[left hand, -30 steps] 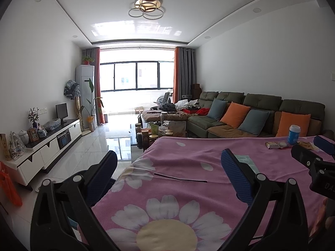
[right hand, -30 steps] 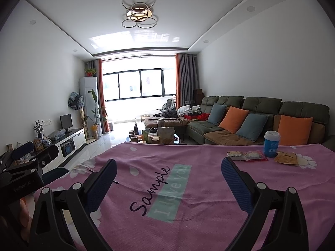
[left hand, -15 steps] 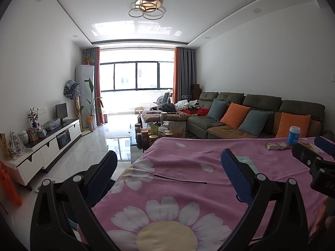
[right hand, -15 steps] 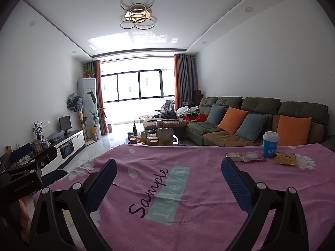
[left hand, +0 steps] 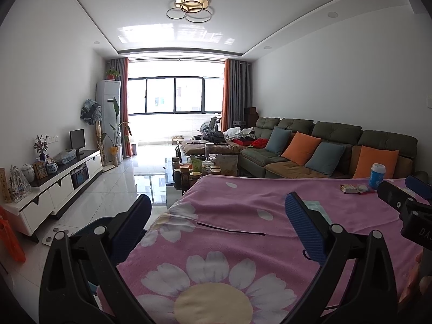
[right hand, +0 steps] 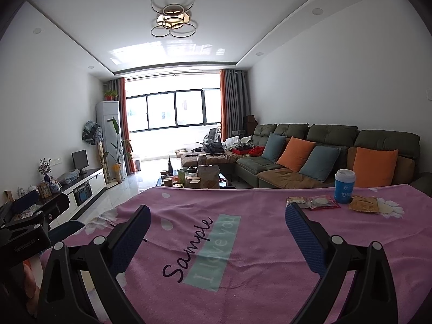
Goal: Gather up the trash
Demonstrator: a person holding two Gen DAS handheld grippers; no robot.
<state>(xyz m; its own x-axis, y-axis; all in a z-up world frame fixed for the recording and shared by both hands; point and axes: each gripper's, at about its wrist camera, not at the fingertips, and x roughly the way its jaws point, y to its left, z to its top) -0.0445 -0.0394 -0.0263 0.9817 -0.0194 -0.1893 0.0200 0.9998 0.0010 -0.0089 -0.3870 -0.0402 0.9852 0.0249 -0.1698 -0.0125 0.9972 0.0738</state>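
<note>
Ahead and right of the right tool [right hand: 217, 226], wrappers [right hand: 314, 202] and a cup [right hand: 344, 186] lie on the pink cloth [right hand: 243, 243]. Both tools, left tool [left hand: 216, 226] included, gape wide, empty, touching nothing.

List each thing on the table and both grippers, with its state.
Left gripper: open, empty.
Right gripper: open, empty.
Blue cup: upright, lid on.
Red wrapper: lying flat, beside the cup.
Brown wrapper: lying flat, beside the cup.
Pink blanket: spread over the table.

blue cup [right hand: 344, 186] upright, wrappers [right hand: 313, 202] flat beside
</note>
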